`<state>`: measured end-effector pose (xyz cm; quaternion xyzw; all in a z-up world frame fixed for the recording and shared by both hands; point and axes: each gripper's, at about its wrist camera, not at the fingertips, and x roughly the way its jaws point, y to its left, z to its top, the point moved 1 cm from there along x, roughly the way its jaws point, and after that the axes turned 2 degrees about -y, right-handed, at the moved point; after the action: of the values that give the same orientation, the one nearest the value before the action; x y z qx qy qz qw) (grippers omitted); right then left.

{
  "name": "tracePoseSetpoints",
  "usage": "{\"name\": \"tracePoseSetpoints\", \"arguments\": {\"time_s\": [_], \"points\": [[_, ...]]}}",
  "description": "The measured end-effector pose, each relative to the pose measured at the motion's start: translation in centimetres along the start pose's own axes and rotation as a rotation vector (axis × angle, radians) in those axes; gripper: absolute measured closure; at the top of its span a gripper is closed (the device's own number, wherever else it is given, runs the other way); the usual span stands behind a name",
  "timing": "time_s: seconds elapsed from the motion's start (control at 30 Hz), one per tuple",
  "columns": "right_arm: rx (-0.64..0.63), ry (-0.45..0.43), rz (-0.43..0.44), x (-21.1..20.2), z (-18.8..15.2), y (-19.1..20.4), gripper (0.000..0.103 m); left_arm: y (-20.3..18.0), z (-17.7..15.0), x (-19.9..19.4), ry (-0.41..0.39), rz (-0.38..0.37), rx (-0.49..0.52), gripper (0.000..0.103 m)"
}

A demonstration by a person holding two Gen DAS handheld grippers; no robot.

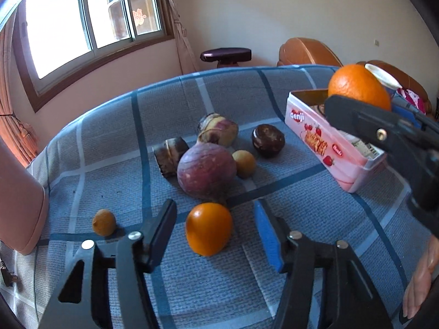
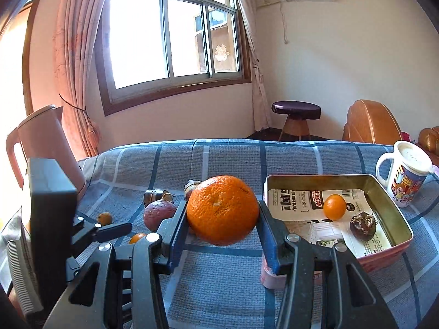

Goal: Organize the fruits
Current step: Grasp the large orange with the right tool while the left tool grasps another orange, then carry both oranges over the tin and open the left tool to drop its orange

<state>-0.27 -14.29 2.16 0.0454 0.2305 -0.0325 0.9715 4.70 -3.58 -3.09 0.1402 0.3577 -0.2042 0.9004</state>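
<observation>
At the far left of the right wrist view stands a pink plastic kettle (image 2: pixel 46 142) with a handle, and in front of it the black body of the left gripper (image 2: pixel 115 229) reaches in over the fruit pile. In the left wrist view that gripper's two fingers stand apart at the lower middle, one on each side of a small smooth orange citrus fruit (image 1: pixel 209 229) lying on the cloth; the pads do not touch it. To its left lies a little tan round fruit (image 1: pixel 104 222), well apart. Behind the citrus sit a large purple-red round fruit (image 1: pixel 206 170), a dark cut stump-like piece (image 1: pixel 170 155), a purple and cream bulb (image 1: pixel 218 129), a small tan ball (image 1: pixel 244 163) and a dark brown wrinkled fruit (image 1: pixel 268 140).

In the middle of the right wrist view the right gripper (image 2: pixel 222 219) clamps a large dimpled orange (image 2: pixel 222 209) between its pads, clear of the cloth, just left of a pink rectangular tin box (image 2: pixel 384 192). The tin (paper-lined inside) holds a small orange fruit (image 2: pixel 334 207) and a dark shrivelled fruit (image 2: pixel 362 224). At the right edge stands a white lidded mug with a cartoon print (image 2: pixel 406 178).

Everything rests on a blue-grey checked cloth (image 2: pixel 219 279). Beyond it are a wood-framed window (image 2: pixel 170 41) with curtains, a dark-topped round stool (image 2: pixel 296 111) and a brown leather chair (image 2: pixel 370 123).
</observation>
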Motion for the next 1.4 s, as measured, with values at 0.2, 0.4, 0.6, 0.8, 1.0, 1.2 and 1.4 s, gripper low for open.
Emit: {"name": "tracePoseSetpoints", "arguments": {"time_s": [0.2, 0.4, 0.6, 0.8, 1.0, 1.2, 1.4], "points": [[-0.029, 0.007, -0.001, 0.1, -0.3, 0.8, 0.053, 0.9, 0.0, 0.7, 0.05, -0.015, -0.059, 0.066], [-0.046, 0.0, -0.019, 0.1, -0.5, 1.1, 0.053, 2.6, -0.3, -1.2, -0.018, 0.052, -0.15, 0.066], [-0.066, -0.018, -0.026, -0.2, -0.5, 1.5, 0.053, 6.0, -1.4, -4.7, -0.184, 0.136, -0.361, 0.066], [-0.102, -0.048, -0.033, -0.8, -0.5, 2.0, 0.053, 5.8, -1.7, -6.0, -0.28, 0.22, -0.415, 0.066], [-0.118, -0.066, -0.045, -1.2, -0.4, 1.9, 0.053, 4.5, -1.9, -6.6, -0.32, 0.235, -0.423, 0.066], [-0.136, -0.071, -0.054, -1.6, -0.5, 1.2, 0.053, 2.8, -1.5, -6.5, -0.329, 0.238, -0.4, 0.066], [-0.133, -0.076, -0.073, -2.1, -0.5, -0.5, 0.053, 1.2, -1.0, -6.1, -0.328, 0.223, -0.39, 0.066]]}}
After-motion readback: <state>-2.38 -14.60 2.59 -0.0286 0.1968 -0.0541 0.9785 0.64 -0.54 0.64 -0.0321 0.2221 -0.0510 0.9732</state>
